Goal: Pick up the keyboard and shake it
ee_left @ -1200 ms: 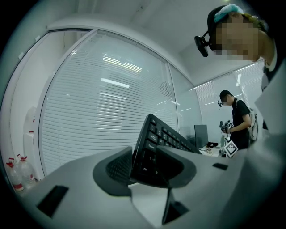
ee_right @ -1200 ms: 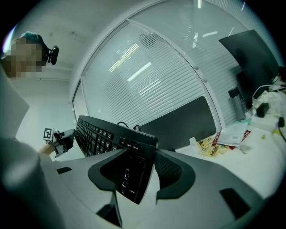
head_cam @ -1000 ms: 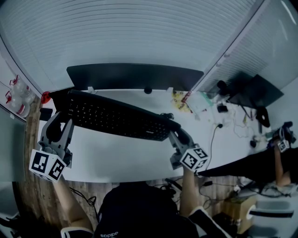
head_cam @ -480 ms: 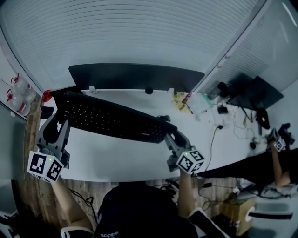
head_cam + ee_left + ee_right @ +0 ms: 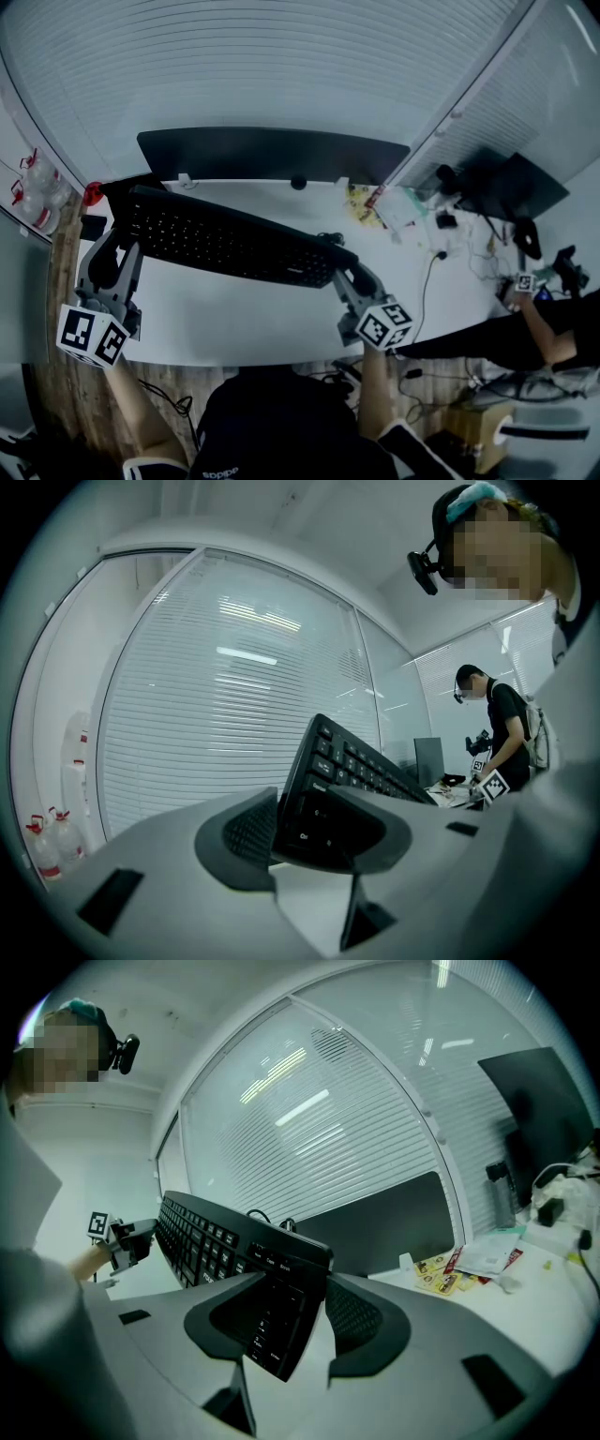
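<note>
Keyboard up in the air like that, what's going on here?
A person is holding a black keyboard off the white desk with two hand-held tools. The left tool is clamped on the keyboard's left end and the right tool on its right end, so it hangs tilted in front of the dark monitor. A second person stands off to the right.

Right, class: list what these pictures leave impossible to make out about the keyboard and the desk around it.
- Keyboard underside: faces away from the camera in every view.
- Keyboard ends: both gripper views, covered by the jaws.
- Key legends: head view, too small and dark.
- Desk beneath the keyboard: head view, hidden by it.
- Print on the papers: head view, too small.
</note>
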The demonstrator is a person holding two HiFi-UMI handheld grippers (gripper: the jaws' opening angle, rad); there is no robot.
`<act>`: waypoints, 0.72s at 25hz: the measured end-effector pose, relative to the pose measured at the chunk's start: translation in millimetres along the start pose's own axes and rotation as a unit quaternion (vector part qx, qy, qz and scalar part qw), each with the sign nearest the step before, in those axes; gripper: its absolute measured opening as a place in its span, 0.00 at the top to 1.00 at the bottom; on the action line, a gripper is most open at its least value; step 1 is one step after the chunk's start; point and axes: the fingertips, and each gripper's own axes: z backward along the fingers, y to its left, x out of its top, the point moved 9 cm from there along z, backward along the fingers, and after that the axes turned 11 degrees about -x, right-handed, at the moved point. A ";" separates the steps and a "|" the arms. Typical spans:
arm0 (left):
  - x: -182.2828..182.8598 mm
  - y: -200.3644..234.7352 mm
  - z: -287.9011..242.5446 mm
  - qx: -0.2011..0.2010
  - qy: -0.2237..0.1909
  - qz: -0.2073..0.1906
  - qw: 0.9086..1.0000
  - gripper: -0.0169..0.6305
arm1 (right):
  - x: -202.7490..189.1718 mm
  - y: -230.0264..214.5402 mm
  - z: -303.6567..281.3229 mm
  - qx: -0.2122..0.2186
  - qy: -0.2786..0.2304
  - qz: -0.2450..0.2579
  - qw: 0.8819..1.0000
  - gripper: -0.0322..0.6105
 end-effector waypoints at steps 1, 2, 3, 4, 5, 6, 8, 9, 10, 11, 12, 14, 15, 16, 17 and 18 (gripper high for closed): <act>-0.5 0.3 -0.4 0.000 0.000 0.000 1.000 0.72 | -0.1 -0.1 -0.2 -0.001 0.000 0.000 1.000 0.67; -0.9 0.4 -1.4 -0.001 0.000 0.000 1.000 0.72 | -0.3 -0.9 -0.7 0.000 0.001 0.000 1.000 0.67; -1.1 0.4 -2.5 -0.001 0.001 0.001 1.000 0.72 | -0.3 -2.1 -1.2 0.000 0.001 0.000 1.000 0.67; -1.1 0.2 -3.4 -0.001 0.001 0.001 1.000 0.72 | 0.0 -3.1 -1.3 -0.001 0.001 0.000 1.000 0.67; -1.1 0.0 -3.8 -0.001 0.001 0.002 1.000 0.72 | 0.5 -3.7 -1.1 -0.003 0.001 0.001 1.000 0.67; -1.0 -0.1 -4.0 -0.001 0.001 0.002 1.000 0.72 | 0.9 -3.8 -0.9 -0.004 0.001 0.002 1.000 0.67; -1.1 -0.2 -3.9 -0.001 0.001 0.003 1.000 0.72 | 1.6 -3.4 -0.9 -0.004 0.002 0.001 1.000 0.67; -1.4 -0.2 -3.6 0.000 0.001 0.003 1.000 0.72 | 1.5 -3.3 -1.0 -0.004 0.002 0.001 1.000 0.67; -1.7 -0.2 -3.4 0.000 0.001 0.003 1.000 0.72 | 1.3 -3.0 -1.1 -0.003 0.002 0.001 1.000 0.67; -2.0 -0.2 -3.4 0.001 0.001 0.003 1.000 0.72 | 1.0 -3.0 -1.2 -0.003 0.003 0.001 1.000 0.67; -2.2 -0.2 -3.4 0.001 0.001 0.003 1.000 0.72 | 0.7 -3.2 -1.2 -0.003 0.003 0.001 1.000 0.67; -1.9 -0.2 -3.8 0.001 0.002 0.002 1.000 0.72 | 0.4 -4.2 -1.6 -0.003 0.002 0.002 1.000 0.67; -1.6 0.1 -4.3 0.000 0.002 0.002 1.000 0.72 | 0.6 -4.8 -1.9 -0.004 0.001 0.003 1.000 0.67; -1.2 0.5 -5.0 -0.001 0.002 0.002 1.000 0.72 | 1.1 -5.1 -2.2 -0.005 0.001 0.004 1.000 0.67; -0.9 0.9 -5.8 -0.001 0.003 0.002 1.000 0.72 | 1.6 -5.3 -2.5 -0.006 0.001 0.004 1.000 0.67; -0.6 1.4 -6.5 -0.002 0.003 0.002 1.000 0.72 | 2.2 -5.3 -2.8 -0.007 0.002 0.003 1.000 0.67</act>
